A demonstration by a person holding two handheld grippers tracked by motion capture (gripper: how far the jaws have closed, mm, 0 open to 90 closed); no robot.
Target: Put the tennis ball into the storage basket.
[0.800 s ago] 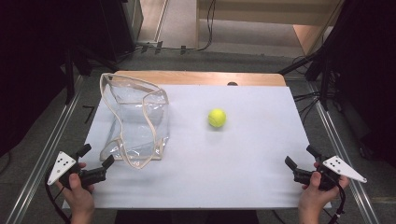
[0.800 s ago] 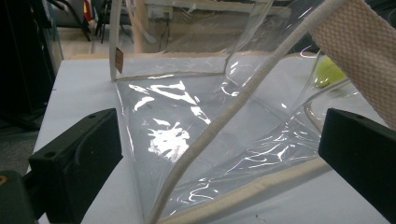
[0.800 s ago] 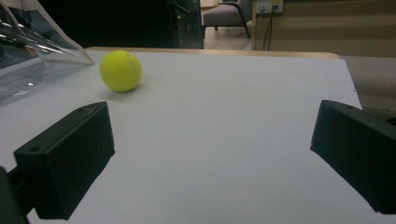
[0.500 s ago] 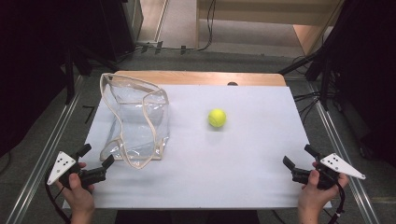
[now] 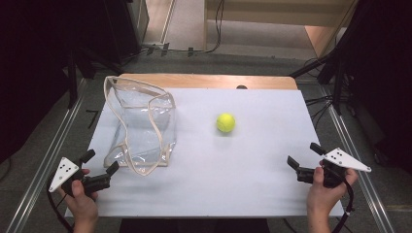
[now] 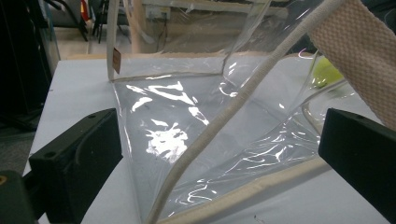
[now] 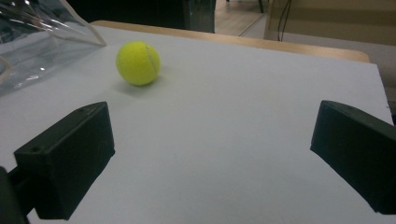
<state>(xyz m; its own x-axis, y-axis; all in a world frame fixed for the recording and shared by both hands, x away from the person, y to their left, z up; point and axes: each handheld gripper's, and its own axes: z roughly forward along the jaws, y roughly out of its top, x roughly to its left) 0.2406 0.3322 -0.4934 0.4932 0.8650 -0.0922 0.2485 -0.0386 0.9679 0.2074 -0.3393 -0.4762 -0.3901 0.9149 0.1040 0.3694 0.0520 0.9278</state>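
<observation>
White counter (image 5: 252, 194) with clear bag (image 5: 141, 126), ball (image 5: 226, 122) unmoved; left gripper (image 5: 99, 167), right gripper (image 5: 303, 160) wide open, empty.

Lab or test bay, not a home. White sheet (image 5: 204, 184) covers a wooden table (image 5: 204, 80) at centre frame, set up as a bare work surface. Metal rails (image 5: 359, 160) run down both sides of the frame. Cables (image 5: 216, 29) trail over grey floor (image 5: 184, 29) at top centre. Dark equipment stands (image 5: 77, 63) at upper left and upper right. Plain wooden furniture (image 5: 272, 12) along the top edge.
</observation>
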